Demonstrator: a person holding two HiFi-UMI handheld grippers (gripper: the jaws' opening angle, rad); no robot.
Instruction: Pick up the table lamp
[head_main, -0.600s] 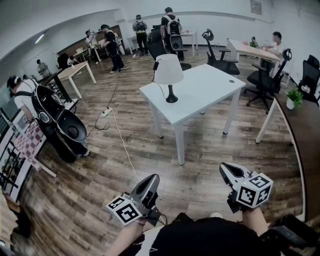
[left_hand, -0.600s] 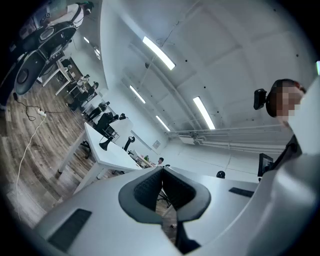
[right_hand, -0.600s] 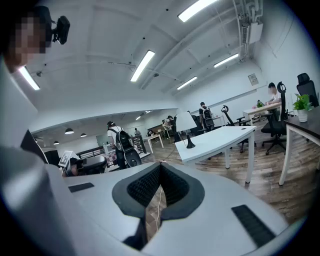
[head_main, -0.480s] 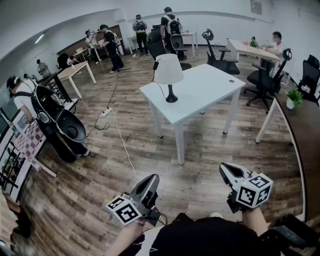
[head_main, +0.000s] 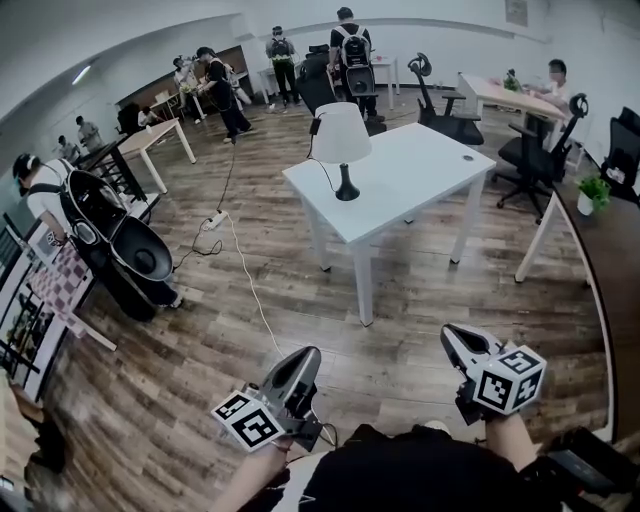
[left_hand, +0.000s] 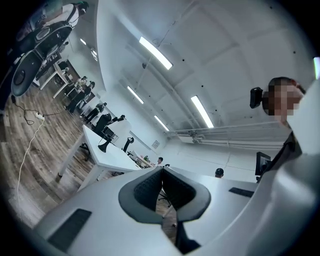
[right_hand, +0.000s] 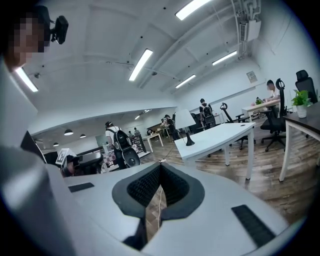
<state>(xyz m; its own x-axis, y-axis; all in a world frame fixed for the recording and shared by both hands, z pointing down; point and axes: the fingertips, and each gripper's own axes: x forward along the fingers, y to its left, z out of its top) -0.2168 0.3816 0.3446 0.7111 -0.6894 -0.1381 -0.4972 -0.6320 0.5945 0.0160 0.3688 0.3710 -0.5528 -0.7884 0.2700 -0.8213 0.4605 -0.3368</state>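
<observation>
The table lamp (head_main: 340, 148), with a white shade and a black stem and base, stands upright near the left end of a white table (head_main: 420, 175), well ahead of me. It also shows small in the right gripper view as the lamp (right_hand: 185, 125) and in the left gripper view as the lamp (left_hand: 104, 145). My left gripper (head_main: 305, 357) is held low at the bottom of the head view, shut and empty. To its right my right gripper (head_main: 452, 336) is also shut with nothing in it. Both are far from the lamp, over wooden floor.
A white cable (head_main: 245, 285) runs across the floor from a power strip (head_main: 214, 221) toward me. Office chairs (head_main: 445, 105) stand behind the table. Several people with backpacks stand at the back and left. A dark desk (head_main: 610, 250) with a potted plant (head_main: 594, 192) lies at right.
The view has shifted slightly, so the table and lamp sit a little higher and further right in the picture. Both grippers stay shut in the same place.
</observation>
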